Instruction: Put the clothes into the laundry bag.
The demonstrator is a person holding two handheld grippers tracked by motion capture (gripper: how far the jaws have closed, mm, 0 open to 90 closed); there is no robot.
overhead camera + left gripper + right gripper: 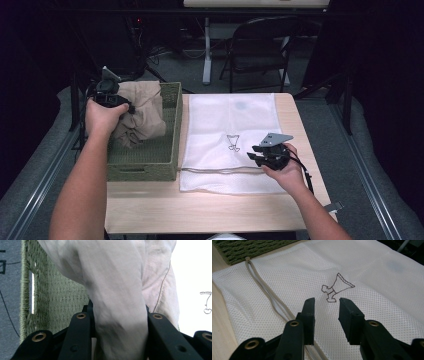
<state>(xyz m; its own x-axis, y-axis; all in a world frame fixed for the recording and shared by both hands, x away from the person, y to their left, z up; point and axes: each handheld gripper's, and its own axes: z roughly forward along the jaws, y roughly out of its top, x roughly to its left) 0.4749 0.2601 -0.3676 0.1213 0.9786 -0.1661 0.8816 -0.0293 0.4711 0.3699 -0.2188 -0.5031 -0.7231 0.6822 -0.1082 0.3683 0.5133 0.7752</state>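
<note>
A beige garment (142,112) hangs bunched over the green woven basket (169,125) at the table's left. My left gripper (125,106) is shut on that garment, and in the left gripper view the cloth (117,297) fills the space between the jaws. A white mesh laundry bag (230,130) lies flat to the right of the basket, with a small drawn emblem (337,287) and a beige zipper (269,297) along its near edge. My right gripper (256,154) hovers open just above the bag near the zipper, with nothing between its fingers (309,315).
The wooden table (210,210) has bare room in front of the basket and bag. A folding chair (260,47) and a desk leg (206,50) stand beyond the far edge. Grey padded strips run along both sides.
</note>
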